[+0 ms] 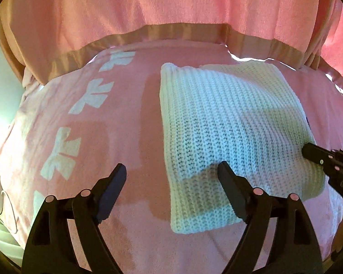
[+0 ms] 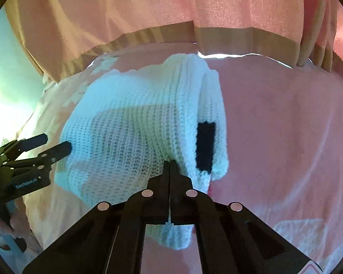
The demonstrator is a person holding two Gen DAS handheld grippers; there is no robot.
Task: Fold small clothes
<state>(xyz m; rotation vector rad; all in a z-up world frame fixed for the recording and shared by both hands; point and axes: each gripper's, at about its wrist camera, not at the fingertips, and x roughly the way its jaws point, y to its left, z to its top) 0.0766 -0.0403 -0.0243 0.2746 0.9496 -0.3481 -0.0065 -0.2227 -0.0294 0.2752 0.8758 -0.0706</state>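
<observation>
While the white knit garment (image 1: pixel 228 125) lies folded on the pink blanket (image 1: pixel 130 118), left gripper (image 1: pixel 171 173) hangs spread wide, empty, at its six o'clock edge. Right gripper (image 2: pixel 169 163) is clamped tight, tips on the knit near the black patch (image 2: pixel 204 147); whether fabric is pinched, cannot tell.

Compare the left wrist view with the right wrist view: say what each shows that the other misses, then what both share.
Only the left wrist view shows the clear row of white bows printed on the pink bedcover, and a white cord at its left edge. Only the right wrist view shows the black patch on the sweater's side. Both show the folded white knit sweater on the bedcover, the pink curtain behind, the left gripper open and the right gripper shut.
</observation>
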